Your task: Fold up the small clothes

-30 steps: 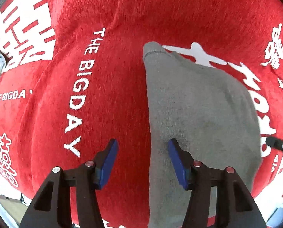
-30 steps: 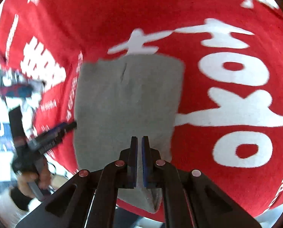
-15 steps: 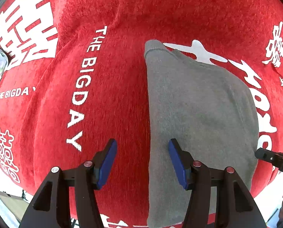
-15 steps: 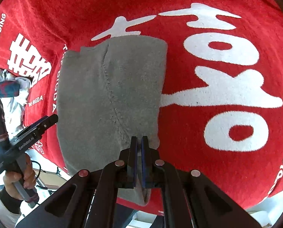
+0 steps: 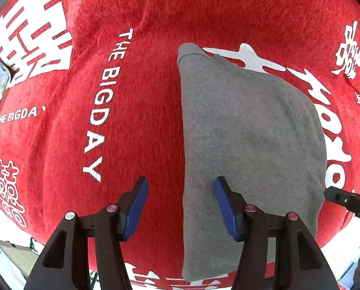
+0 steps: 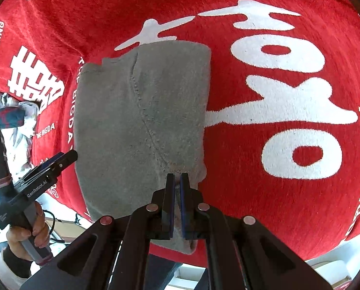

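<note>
I see the red cloth (image 5: 136, 111) with white lettering covering the bench, unchanged from the earlier frame. The folded grey garment (image 5: 247, 130) lies flat on it, now nearer in my right view than a second ago. My left tongs (image 5: 180, 207) stay spread wide, straddling the garment's left edge. My right tongs (image 6: 177, 203) remain nearly closed on the garment's near corner, fabric between the pads.

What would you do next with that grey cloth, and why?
Probably close the open left gripper on the near left edge of the grey garment: its jaws straddle that edge, while the right gripper already pinches the near right corner. Both ends held, the fold can begin.
</note>
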{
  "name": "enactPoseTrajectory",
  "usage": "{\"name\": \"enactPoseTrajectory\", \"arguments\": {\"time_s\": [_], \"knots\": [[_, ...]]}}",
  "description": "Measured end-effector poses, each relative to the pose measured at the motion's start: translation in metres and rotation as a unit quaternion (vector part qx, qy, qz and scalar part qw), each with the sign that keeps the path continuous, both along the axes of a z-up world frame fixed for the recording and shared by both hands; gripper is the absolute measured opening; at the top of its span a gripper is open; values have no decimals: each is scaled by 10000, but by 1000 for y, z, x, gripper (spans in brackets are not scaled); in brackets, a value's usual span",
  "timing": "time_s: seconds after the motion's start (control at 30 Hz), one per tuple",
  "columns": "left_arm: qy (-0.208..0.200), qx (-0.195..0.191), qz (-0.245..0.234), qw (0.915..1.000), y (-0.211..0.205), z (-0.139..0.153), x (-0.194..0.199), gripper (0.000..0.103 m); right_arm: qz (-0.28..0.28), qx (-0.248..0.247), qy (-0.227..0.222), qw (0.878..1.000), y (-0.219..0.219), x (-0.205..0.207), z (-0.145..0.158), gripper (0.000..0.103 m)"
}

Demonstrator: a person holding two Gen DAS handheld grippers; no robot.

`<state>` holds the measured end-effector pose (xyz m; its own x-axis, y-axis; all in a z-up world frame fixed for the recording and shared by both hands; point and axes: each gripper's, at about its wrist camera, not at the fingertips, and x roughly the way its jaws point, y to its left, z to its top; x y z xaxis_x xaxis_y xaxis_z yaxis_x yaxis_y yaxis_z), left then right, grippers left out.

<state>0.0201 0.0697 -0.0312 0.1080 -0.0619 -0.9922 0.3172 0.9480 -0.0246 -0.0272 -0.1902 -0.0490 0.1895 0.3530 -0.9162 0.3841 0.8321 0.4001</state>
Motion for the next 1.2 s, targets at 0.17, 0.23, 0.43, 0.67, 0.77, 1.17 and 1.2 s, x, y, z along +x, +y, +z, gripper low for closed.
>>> {"name": "enactPoseTrajectory", "arguments": {"time_s": [0.17, 0.23, 0.43, 0.67, 0.77, 1.17, 1.2], "knots": [[-7, 107, -11, 9999, 0, 0, 0, 65, -47, -38, -4, 10000, 0, -1, 1, 4], [-26, 156, -26, 9999, 0, 0, 1, 66, -30, -99, -28, 9999, 2, 0, 3, 4], [6, 194, -64, 9998, -1, -2, 0, 66, 194, -332, 38, 9993, 11, 6, -3, 4], [30, 223, -137, 9997, -2, -2, 0, 66, -128, -336, 185, 9992, -7, 1, -6, 5], [76, 210, -184, 9996, -3, -3, -3, 66, -156, -326, 181, 9992, -11, -5, -1, 5], [78, 263, -297, 9992, -10, 2, -15, 96, -197, -211, 176, 9994, -2, -7, 4, 5], [95, 275, -299, 9991, -11, 2, -16, 96, -195, -212, 174, 9994, -2, -6, 4, 5]]}}
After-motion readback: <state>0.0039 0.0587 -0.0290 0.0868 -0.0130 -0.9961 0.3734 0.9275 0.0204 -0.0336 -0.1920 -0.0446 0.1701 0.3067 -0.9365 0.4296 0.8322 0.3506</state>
